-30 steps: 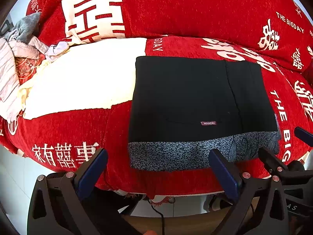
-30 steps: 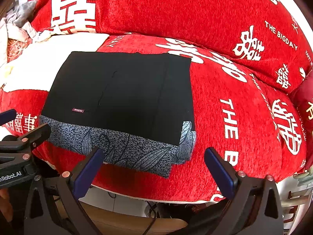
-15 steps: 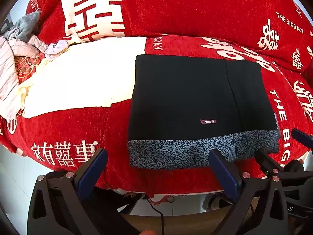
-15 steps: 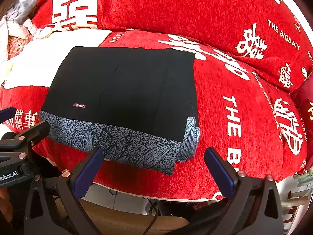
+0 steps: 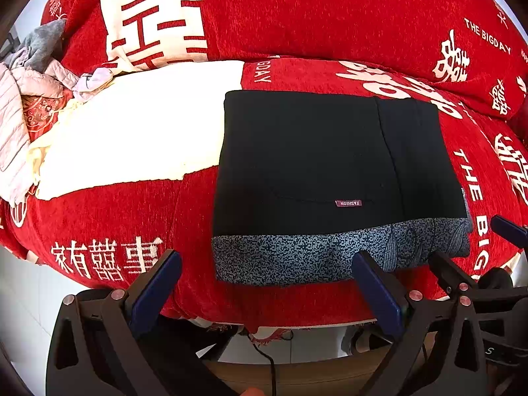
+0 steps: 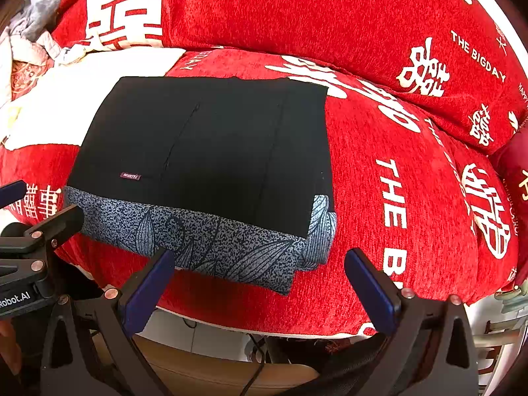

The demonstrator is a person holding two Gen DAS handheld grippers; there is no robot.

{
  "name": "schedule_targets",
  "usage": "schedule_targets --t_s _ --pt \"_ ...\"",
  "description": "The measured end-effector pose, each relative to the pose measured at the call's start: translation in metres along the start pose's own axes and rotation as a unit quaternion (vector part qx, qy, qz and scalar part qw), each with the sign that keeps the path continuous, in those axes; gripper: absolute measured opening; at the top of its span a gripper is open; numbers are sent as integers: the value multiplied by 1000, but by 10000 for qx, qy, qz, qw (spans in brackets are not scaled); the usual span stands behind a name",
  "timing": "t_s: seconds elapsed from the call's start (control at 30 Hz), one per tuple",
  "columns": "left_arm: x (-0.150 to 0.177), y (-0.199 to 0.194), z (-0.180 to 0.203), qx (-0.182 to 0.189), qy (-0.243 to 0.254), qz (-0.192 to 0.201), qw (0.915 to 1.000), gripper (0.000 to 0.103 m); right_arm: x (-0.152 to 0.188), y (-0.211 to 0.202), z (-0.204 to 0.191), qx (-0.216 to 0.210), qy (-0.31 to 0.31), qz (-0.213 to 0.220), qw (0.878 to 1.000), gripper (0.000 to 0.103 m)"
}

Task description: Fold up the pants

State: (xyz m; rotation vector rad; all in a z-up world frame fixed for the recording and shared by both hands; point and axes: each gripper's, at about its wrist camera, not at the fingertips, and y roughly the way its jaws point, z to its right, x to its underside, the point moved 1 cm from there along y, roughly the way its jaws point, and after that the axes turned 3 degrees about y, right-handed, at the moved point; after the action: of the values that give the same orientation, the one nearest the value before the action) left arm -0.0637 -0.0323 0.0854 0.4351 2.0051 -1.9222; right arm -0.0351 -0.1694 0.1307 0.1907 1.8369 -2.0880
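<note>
Black cloth with a grey speckled band along its near edge: the pants (image 5: 330, 161) lie already folded into a compact rectangle on the red sofa cover (image 5: 115, 217), near the front edge of the seat, with a small "FASHION" label (image 5: 348, 203) showing on the top layer. A cream blanket (image 5: 132, 132) spreads just beside them to the left, and a heap of other clothes (image 5: 23, 99) sits well apart at the far left end. Both tools hang back from the cushion, short of the fabric. The left gripper (image 5: 270, 288) has its blue pads wide apart and holds nothing; the right gripper (image 6: 260, 282) is likewise spread and empty, its pads framing the near right corner of the bundle (where the leaf-patterned layer pokes out a little past the black one). From where I stand the folding looks close to done, so the step in hand seems to be either a last fold or a tidy-up. If another fold is wanted, I'd judge the next move calls for both tools to come down onto one edge, pinch all the layers together and carry it across evenly; a shallow bite could take only the top layer and spoil the stack.
</note>
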Motion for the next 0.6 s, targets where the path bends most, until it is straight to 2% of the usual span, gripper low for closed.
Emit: schedule_targets --t_s 0.6 --pt "0 1 0 37 -3 -14 10000 103 0 0 0 1 -5 0 10000 103"
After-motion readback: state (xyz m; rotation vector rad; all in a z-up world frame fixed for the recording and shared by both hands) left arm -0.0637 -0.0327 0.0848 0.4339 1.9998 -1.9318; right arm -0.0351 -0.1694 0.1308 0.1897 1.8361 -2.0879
